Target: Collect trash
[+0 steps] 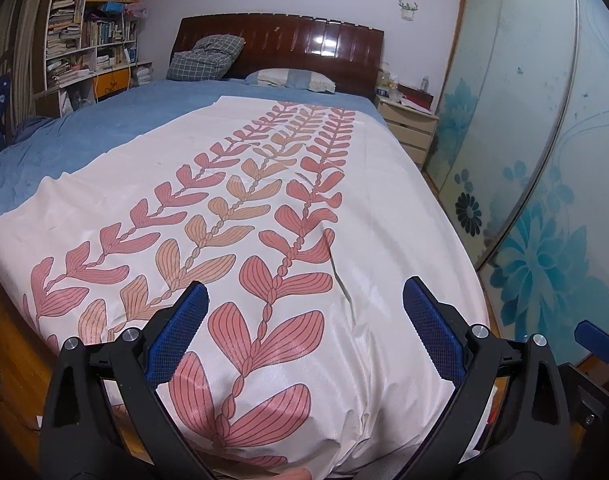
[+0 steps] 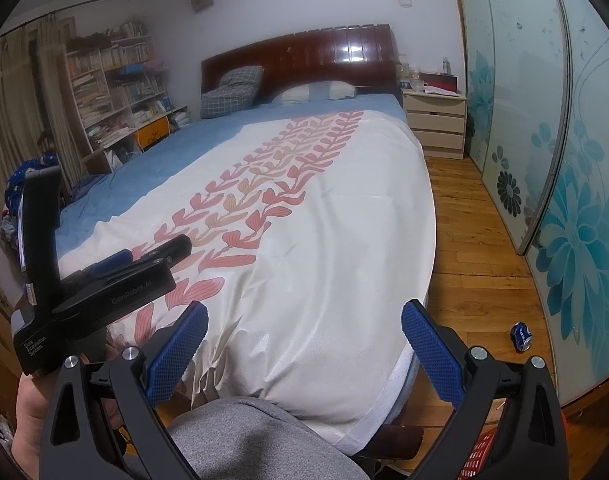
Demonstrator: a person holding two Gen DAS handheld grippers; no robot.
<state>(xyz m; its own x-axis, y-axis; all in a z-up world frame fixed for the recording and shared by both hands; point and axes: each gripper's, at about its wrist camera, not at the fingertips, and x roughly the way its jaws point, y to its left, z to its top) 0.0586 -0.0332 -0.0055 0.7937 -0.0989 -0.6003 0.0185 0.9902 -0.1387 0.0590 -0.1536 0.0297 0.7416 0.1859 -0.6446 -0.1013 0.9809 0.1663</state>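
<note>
A: Start close in. What are the jaws doing?

B: Both stand wide apart with nothing between the blue pads. The left gripper (image 1: pixel 304 336) hangs over the near end of the white leaf-print bedspread (image 1: pixel 264 184). The right gripper (image 2: pixel 304 344) sits just right of it, over the near right corner of the bed, with a grey-clad knee (image 2: pixel 256 436) below.

A: Any trash in reach?

B: One piece that I can make out: a crushed blue can (image 2: pixel 522 336) on the wooden floor (image 2: pixel 476 240). It lies to the right of the bed, near the flowered sliding door (image 2: pixel 580 248), and low in the right wrist view, just beyond the right finger.

A: So which hand goes?

B: The right, I'd judge. The can is right of and below its jaws, while the left gripper is farther off with the bed corner between. The left wrist view doesn't show the can at all.

A: Its long axis?

B: It seems to be tipped, leaning slightly left toward the bed, though it's small, so I can't be sure. The jaws would likely need to swing right and drop, closing across its narrow width.

A: And farther off?

B: A bedside cabinet (image 2: pixel 434 120), pillows and the dark headboard (image 2: pixel 304 56); no trash I can tell there.
</note>
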